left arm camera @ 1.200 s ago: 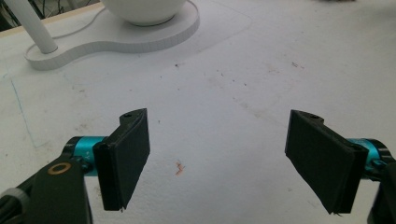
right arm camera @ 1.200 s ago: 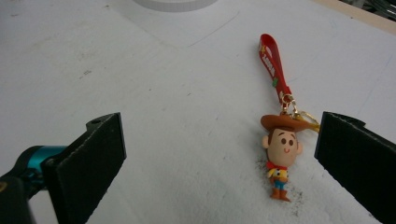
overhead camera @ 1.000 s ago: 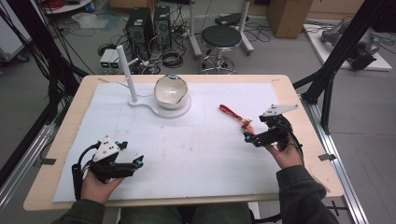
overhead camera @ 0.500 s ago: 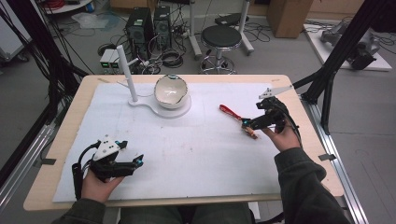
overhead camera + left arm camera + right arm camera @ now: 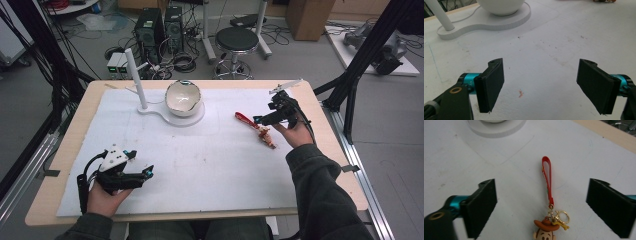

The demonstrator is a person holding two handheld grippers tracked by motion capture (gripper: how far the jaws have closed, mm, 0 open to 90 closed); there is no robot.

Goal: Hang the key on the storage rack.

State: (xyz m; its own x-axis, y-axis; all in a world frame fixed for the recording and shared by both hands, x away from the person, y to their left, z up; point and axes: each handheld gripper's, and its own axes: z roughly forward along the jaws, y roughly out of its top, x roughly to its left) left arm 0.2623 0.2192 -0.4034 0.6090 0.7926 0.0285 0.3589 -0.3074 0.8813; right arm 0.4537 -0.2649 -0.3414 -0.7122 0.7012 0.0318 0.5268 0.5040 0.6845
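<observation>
Right gripper (image 5: 261, 120) up over the far right of the white mat (image 5: 210, 165), jaws spread wide and just now narrowing a little, nothing pinched between them. Straight ahead in the right gripper view, flat on the mat: the keychain (image 5: 549, 202), red strap loop (image 5: 547, 173) stretched away from the camera, gold ring and clasp (image 5: 560, 217) at the near end, and a little cartoon head in a brown cowboy hat (image 5: 545, 230) at the very bottom edge. Lying in the open lane between the two black jaws, clear of both pads, untouched. From the high view, same keychain (image 5: 257, 129) running diagonally just left of the right gripper's tips, charm end toward the person, strap end toward the bowl side.

Over on the left, left gripper (image 5: 142, 172) low at the near left of the mat, cradled in the hand, jaws parted wide and empty. Bare mat between its pads in the left gripper view, plus a tiny reddish fleck (image 5: 521, 93) on the surface.

Beyond, toward the far edge: white bowl (image 5: 183, 97) seated on a flat white base (image 5: 160, 112), with a slim white post (image 5: 136, 77) standing upright at the base's other end. Bowl and base well apart from the keychain, off to its left in the high view.

Wooden tabletop (image 5: 325, 145) showing round the mat's border.
</observation>
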